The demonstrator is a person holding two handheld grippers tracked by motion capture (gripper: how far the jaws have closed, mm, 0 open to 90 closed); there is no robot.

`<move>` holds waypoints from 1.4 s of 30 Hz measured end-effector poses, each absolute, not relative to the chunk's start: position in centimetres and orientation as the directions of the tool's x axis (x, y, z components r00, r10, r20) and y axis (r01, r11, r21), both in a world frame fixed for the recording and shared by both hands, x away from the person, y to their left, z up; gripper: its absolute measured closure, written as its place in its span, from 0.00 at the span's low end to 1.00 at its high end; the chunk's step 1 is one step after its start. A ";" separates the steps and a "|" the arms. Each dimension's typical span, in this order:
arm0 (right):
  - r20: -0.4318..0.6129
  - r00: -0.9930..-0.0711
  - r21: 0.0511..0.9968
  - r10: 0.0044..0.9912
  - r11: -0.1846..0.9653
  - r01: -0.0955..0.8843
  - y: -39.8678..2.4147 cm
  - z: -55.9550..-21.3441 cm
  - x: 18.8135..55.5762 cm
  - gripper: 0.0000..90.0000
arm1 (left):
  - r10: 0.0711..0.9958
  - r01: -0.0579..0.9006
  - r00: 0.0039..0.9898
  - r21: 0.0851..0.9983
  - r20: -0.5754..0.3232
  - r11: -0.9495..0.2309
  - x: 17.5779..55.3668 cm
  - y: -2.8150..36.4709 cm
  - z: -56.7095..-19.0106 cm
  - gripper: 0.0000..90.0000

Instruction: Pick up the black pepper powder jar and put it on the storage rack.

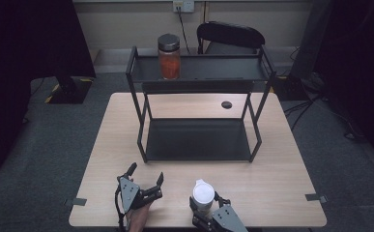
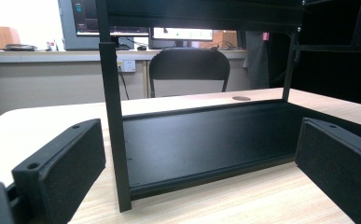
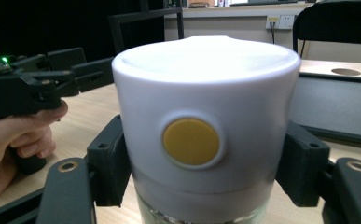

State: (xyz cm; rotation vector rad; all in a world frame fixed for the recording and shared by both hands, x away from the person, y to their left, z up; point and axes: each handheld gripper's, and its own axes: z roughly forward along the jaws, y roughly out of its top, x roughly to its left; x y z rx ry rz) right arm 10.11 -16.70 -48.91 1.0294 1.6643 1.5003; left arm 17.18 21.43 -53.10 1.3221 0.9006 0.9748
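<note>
Wooden worktop (image 1: 271, 183): right gripper (image 1: 205, 209) clamped on upright white-lidded jar (image 1: 202, 195); black rack (image 1: 199, 140) at twelve o'clock; left gripper (image 1: 146, 180) gaping, empty, at nine o'clock.

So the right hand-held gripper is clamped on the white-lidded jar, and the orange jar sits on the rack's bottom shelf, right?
Not quite. The orange jar sits on the rack's top shelf, as the high view shows. The rest holds: the right hand-held gripper clamps the white-lidded jar.

Light wood tabletop (image 1: 271, 183): black two-tier metal shelf rack (image 1: 199, 140) standing at centre-rear; white-lidded container (image 1: 203, 195) upright at the near edge; dark round grommet (image 1: 226, 104) behind the rack. Rack's upper shelf: one orange-filled jar (image 1: 169, 57), upright.
</note>
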 end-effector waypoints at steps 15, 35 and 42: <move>0.033 -0.464 0.995 0.885 0.017 0.102 -16.8 -48.0 10.4 0.33 | 0.937 -0.056 0.349 0.998 0.018 0.002 17.2 21.4 -53.1 0.01; 0.024 -0.470 0.997 0.882 0.012 0.073 -16.9 -46.3 11.1 0.33 | 0.937 -0.056 0.348 0.998 0.018 0.002 17.2 21.4 -53.1 0.01; 0.000 -0.478 0.998 0.878 0.031 0.057 -16.9 -45.4 11.4 0.33 | 0.937 -0.056 0.348 0.998 0.018 0.002 17.2 21.4 -53.1 0.01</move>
